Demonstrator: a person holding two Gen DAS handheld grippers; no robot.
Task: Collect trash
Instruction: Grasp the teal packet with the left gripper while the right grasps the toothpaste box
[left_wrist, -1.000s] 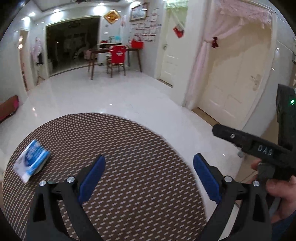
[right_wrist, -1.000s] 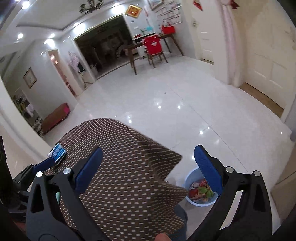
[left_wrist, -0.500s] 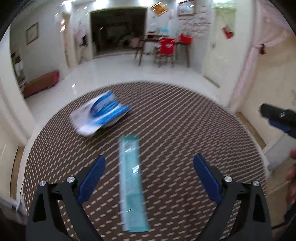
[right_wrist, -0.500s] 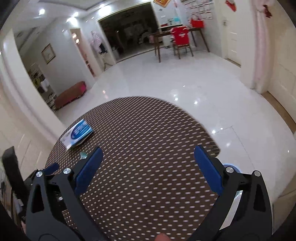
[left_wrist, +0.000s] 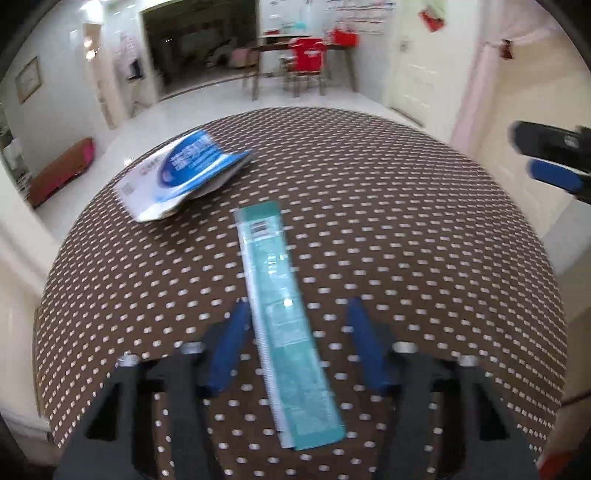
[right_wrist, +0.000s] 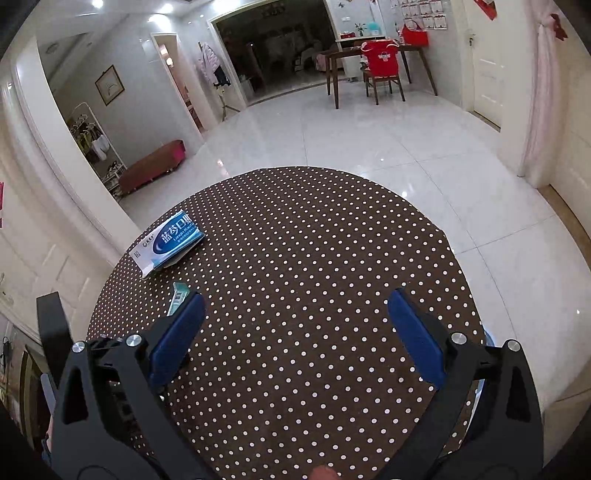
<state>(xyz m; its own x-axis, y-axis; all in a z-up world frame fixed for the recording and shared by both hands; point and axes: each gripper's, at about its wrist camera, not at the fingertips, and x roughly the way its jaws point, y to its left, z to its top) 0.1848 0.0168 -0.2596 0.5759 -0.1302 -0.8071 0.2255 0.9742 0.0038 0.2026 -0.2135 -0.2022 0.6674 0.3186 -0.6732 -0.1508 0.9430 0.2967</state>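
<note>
Far left on the polka-dot counter (left_wrist: 424, 229): crumpled blue-and-white packet (left_wrist: 184, 173), untouched. Centre, nearer: long teal wrapper (left_wrist: 284, 317), now framed by left gripper (left_wrist: 299, 347), jaws just narrowed around it, not yet pinching. Right gripper (right_wrist: 295, 332): released, empty, idle.

both wrist views look steeply down, close over the shared dotted table (left_wrist: 406, 221) (right_wrist: 314, 258).

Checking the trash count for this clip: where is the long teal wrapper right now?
In the left wrist view the teal wrapper lies flat on the dotted table, between the left gripper's jaws, just nearer than the blue packet.
</note>
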